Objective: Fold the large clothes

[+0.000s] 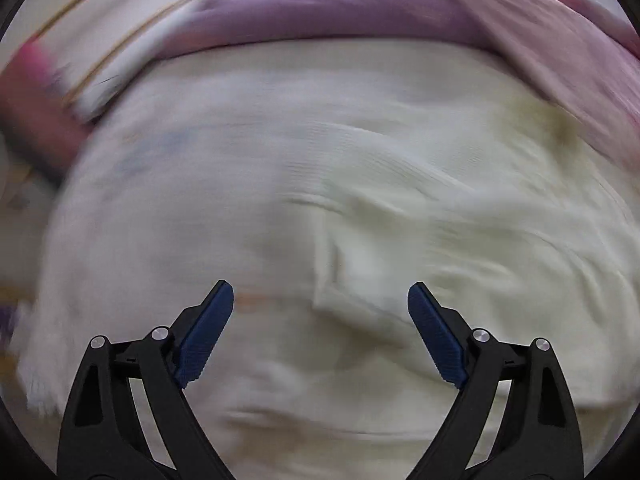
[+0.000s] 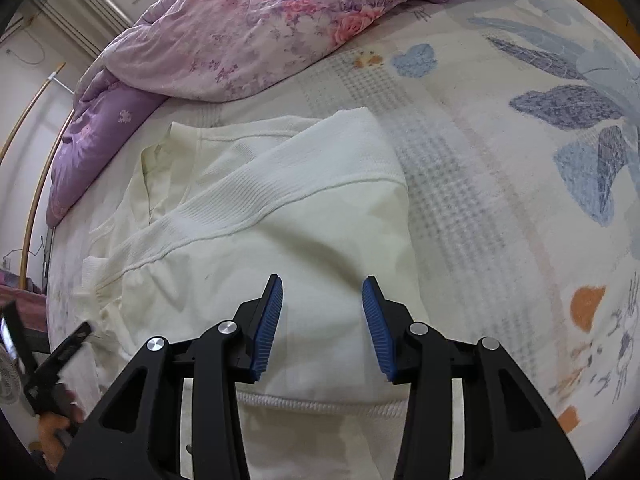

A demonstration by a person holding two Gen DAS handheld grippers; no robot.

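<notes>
My right gripper [image 2: 322,292] hangs over the cream sweater [image 2: 280,216], its ribbed blue pads [image 2: 269,328] parted with only air between them, gripping nothing. The sweater lies on the bed sheet [image 2: 500,168], partly folded: one sleeve [image 2: 320,160] is laid across the chest, a raised seam runs along the shoulder, and a ribbed hem band shows near my fingers. The knit is soft, ribbed and slightly creased. The sheet is pale with a printed check and blue leaf shapes. A lilac floral quilt [image 2: 256,28] is bunched at the far edge, just beside the collar. My left gripper [image 1: 320,304] is released too, its pads [image 1: 206,336] wide apart above the same cream knit [image 1: 360,208]; that view is smeared, so fine detail is unreadable.
</notes>
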